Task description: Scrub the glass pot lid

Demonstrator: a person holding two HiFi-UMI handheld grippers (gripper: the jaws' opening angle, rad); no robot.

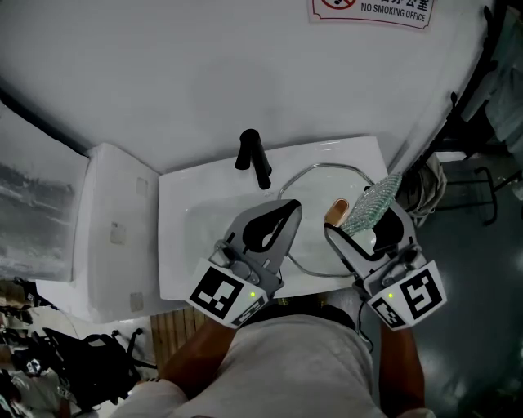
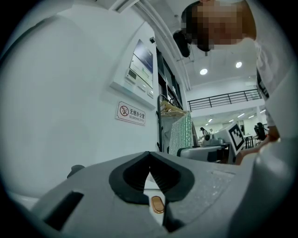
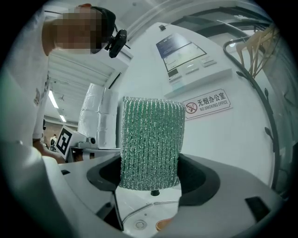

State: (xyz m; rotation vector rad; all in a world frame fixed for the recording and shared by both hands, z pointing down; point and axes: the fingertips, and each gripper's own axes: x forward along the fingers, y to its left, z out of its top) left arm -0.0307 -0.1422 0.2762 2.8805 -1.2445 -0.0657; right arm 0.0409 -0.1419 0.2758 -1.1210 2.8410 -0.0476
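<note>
The glass pot lid (image 1: 315,249) lies flat in the white sink (image 1: 192,229), metal rim up, with its tan knob (image 1: 336,212) near the middle. My left gripper (image 1: 292,210) hovers over the lid's left part with its jaws shut and nothing between them; its own view shows the tips (image 2: 150,154) meeting and the knob (image 2: 157,204) below. My right gripper (image 1: 365,224) is shut on a green scrub pad (image 1: 372,204), held upright over the lid's right side. In the right gripper view the pad (image 3: 151,139) fills the gap between the jaws, and the lid's rim (image 3: 149,206) shows underneath.
A black faucet (image 1: 255,159) stands at the sink's back edge. A white unit (image 1: 114,237) adjoins the sink on the left. A curved white wall with a no-smoking sign (image 1: 372,8) is behind. Cables (image 1: 425,184) and dark frames stand to the right.
</note>
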